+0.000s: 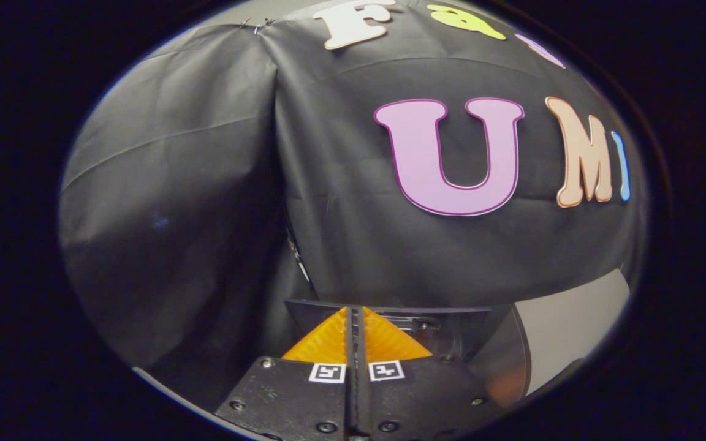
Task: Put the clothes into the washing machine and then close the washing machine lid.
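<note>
To my left hung the black cloth wall (169, 202) of the booth, creased in long folds and pinned at its upper corner with small metal clips (254, 26). A vertical seam ran down where that panel met the next one, and a narrow slit of something pale showed low along that seam, too small for me to tell what it was. Below the cloth on that side a thin pale strip of surface curved past my gripper's body. In the middle, my gripper (355, 334) pointed straight at the wall, its two fingers pressed flat together with only a hairline between them and nothing held. Each finger carried a small square marker (327, 372) at its base. Just beyond the fingertips lay a dark flat-topped object (451, 331) with a straight front edge and a couple of screws on it; it sat against the foot of the wall, and I could not tell whether it was part of the washing machine. I could not make out any clothes or the lid from where I held the gripper. To the right of that dark object, a curved dark edge (521, 361) swept down, and past it a pale grey surface (573, 331) stretched under the hem of the cloth.
</note>
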Tool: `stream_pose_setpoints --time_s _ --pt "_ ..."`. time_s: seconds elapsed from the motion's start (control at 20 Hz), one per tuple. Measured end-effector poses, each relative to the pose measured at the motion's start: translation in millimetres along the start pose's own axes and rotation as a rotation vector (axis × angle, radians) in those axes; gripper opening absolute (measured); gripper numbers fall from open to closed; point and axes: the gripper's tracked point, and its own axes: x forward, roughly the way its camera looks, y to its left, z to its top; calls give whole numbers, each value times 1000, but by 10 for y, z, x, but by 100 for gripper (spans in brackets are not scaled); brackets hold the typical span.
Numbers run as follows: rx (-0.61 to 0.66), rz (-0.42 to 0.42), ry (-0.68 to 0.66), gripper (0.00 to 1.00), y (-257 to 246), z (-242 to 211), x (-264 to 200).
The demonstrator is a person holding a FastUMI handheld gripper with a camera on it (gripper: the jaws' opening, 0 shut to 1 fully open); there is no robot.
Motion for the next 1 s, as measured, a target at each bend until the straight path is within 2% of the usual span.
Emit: stream_pose_setpoints --time_s 0.25,0.4,0.7,0.75,0.95,1.0 --pt "8 -28 -4 0 -45 8 373" --pt "-4 -73 -5 0 -157 -36 685" --pt "6 -117 59 2 -273 -298 1175" --pt "9 -136 69 7 -305 -332 1218" --pt "-21 -190 94 45 -418 -447 1448" --pt "-40 -206 105 49 -440 -499 1464"
